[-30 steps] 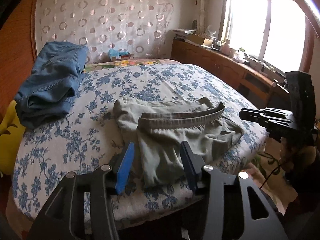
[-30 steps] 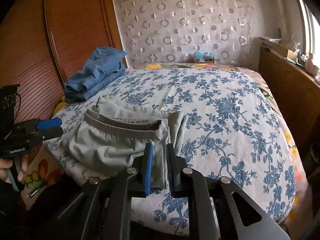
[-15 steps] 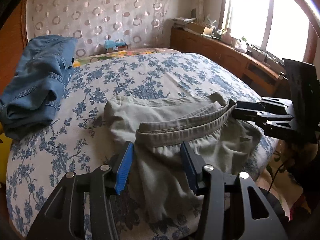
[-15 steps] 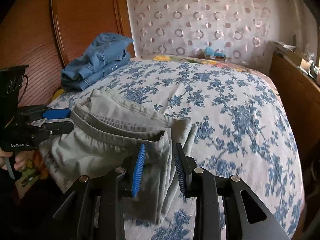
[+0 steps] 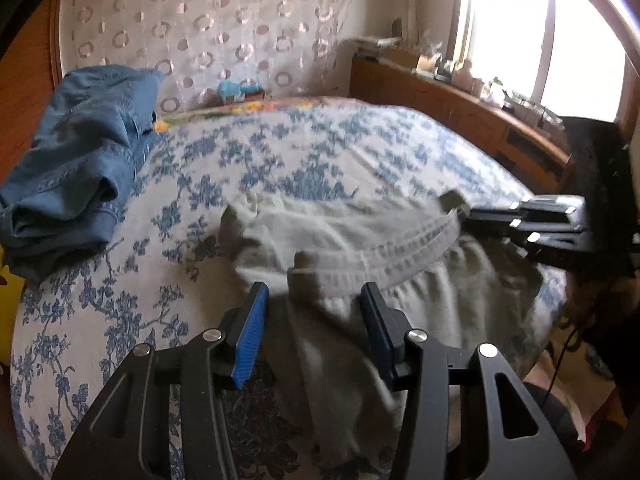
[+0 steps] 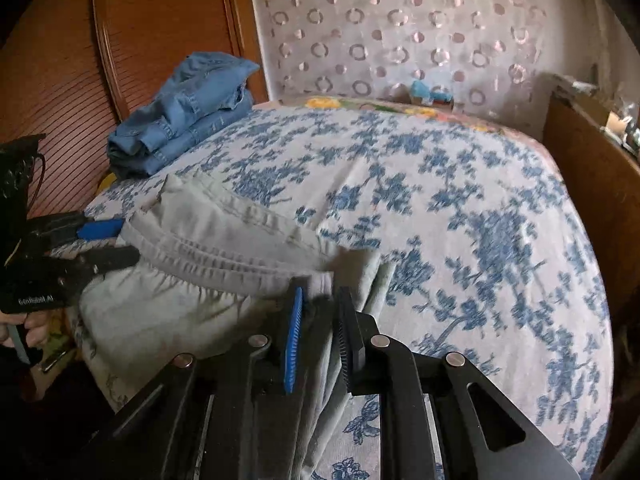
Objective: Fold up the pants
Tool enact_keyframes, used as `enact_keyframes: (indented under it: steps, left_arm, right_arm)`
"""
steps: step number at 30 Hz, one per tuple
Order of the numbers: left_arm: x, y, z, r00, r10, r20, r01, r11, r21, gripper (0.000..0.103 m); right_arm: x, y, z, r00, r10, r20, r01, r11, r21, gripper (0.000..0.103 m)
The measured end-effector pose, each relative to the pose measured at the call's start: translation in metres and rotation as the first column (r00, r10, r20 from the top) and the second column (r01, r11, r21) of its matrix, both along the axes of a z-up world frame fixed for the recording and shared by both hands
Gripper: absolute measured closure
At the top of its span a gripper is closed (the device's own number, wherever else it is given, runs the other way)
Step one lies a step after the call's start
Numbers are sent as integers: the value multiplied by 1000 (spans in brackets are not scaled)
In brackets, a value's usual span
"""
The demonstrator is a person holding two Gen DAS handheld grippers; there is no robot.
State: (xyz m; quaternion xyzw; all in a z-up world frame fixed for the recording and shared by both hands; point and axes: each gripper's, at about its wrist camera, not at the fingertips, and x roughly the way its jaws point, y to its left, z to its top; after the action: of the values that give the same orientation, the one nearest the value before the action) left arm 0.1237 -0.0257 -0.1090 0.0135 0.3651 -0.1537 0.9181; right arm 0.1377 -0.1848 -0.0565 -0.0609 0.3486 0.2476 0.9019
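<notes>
Pants [image 5: 360, 264], grey-green, at bed's [image 6: 460, 208] six-o'clock edge: right gripper [image 6: 320, 320] closing on waistband corner; left gripper [image 5: 316, 320] half-wide astride opposite corner should pinch before lifting evenly.

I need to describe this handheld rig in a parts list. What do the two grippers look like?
Both are black, angular frames with cut-out slots and silver pivot bolts. The left gripper and the right gripper each carry one bright blue ribbed pad facing a dark one. The left gripper's black body bears small white lettering, too blurred to read, and a thin dark cable.
</notes>
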Motion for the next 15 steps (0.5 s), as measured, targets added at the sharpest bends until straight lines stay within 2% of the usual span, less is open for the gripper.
enact_keyframes:
  steps: [3, 7, 15]
  left_arm:
    - [1, -3, 1, 1000, -17, -4, 17, 1000, -5, 55]
    - [6, -6, -3, 999, -23, -30, 24, 1000, 12, 55]
    - [4, -9, -9, 999, -25, -39, 27, 999, 37, 55]
  right_arm:
    - [5, 2, -3, 1000, 17, -11, -17, 1000, -8, 85]
    - [11, 1, -3, 998, 37, -42, -36, 999, 19, 79]
    - [9, 5, -3, 1000, 3, -24, -3, 1000, -12, 73]
